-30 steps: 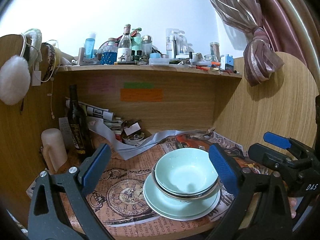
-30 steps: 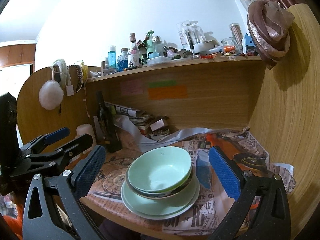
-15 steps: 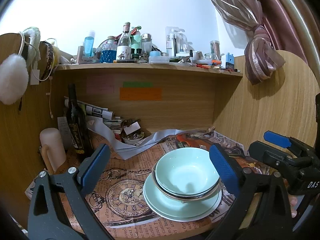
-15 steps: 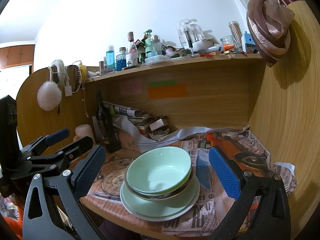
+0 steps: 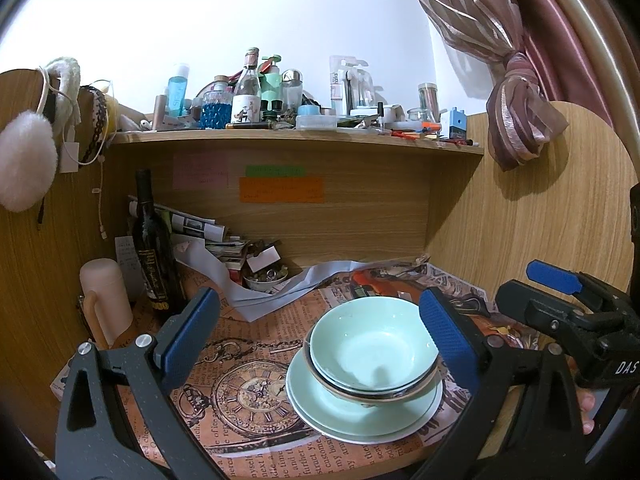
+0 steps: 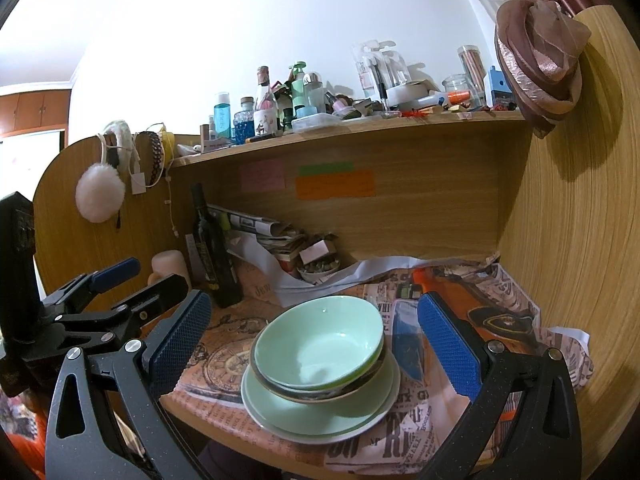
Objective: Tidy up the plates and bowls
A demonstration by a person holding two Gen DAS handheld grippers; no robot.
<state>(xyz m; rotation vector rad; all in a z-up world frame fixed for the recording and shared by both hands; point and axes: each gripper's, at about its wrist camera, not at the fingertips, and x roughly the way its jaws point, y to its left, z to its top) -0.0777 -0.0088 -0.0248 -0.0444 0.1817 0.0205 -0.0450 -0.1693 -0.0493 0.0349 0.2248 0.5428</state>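
While both tongs hang spread wide with nothing between their blue pads, the stack of dishes sits near the front edge of the bench [image 5: 256, 452], on its newspaper-print cover. Pale green bowl [image 5: 374, 350] nests on top in a darker-rimmed bowl [image 5: 360, 394], and both rest on two stacked green plates [image 5: 320, 408]. Left tongs [image 5: 316, 338] frame the stack from the front; right tongs [image 6: 310, 338] do likewise, slightly from the right. Dark bottle [image 5: 154, 248] stands upright at the back left, well apart from the dishes.
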